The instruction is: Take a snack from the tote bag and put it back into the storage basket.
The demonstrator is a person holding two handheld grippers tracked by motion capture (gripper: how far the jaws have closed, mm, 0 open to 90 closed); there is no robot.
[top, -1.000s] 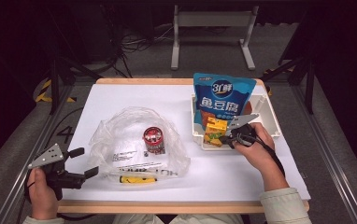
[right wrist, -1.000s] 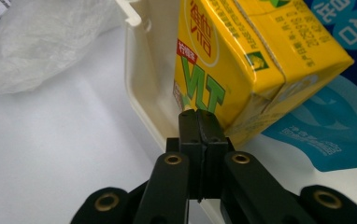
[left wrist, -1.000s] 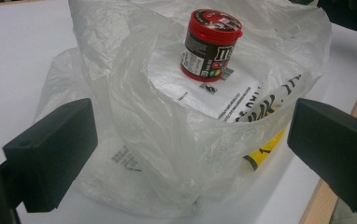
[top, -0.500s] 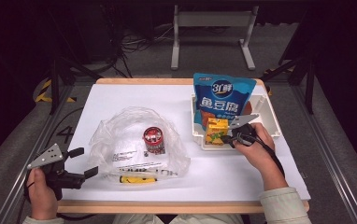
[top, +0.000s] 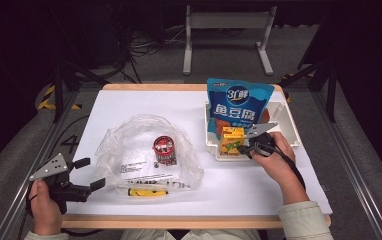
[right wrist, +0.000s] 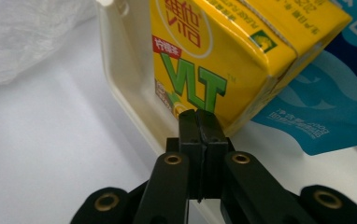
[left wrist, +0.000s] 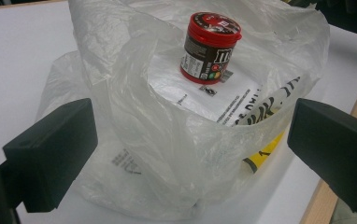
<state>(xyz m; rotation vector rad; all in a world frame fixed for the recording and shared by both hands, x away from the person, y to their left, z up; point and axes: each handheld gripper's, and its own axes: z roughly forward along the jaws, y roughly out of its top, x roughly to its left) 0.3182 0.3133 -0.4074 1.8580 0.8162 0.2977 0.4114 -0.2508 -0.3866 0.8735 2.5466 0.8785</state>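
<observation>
Right tool (right wrist: 199, 126), pressed together empty, touches the stiff, light yellow carton (right wrist: 223, 60); best gripped across its flat sides.

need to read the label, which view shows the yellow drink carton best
The right gripper view: the yellow drink carton is close, print sharp. The high view shows it small in the white tray.

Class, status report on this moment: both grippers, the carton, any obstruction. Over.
Left gripper open beside plastic bag. Right gripper shut, empty, at yellow carton in white tray. Blue pouch crowds carton.
</observation>
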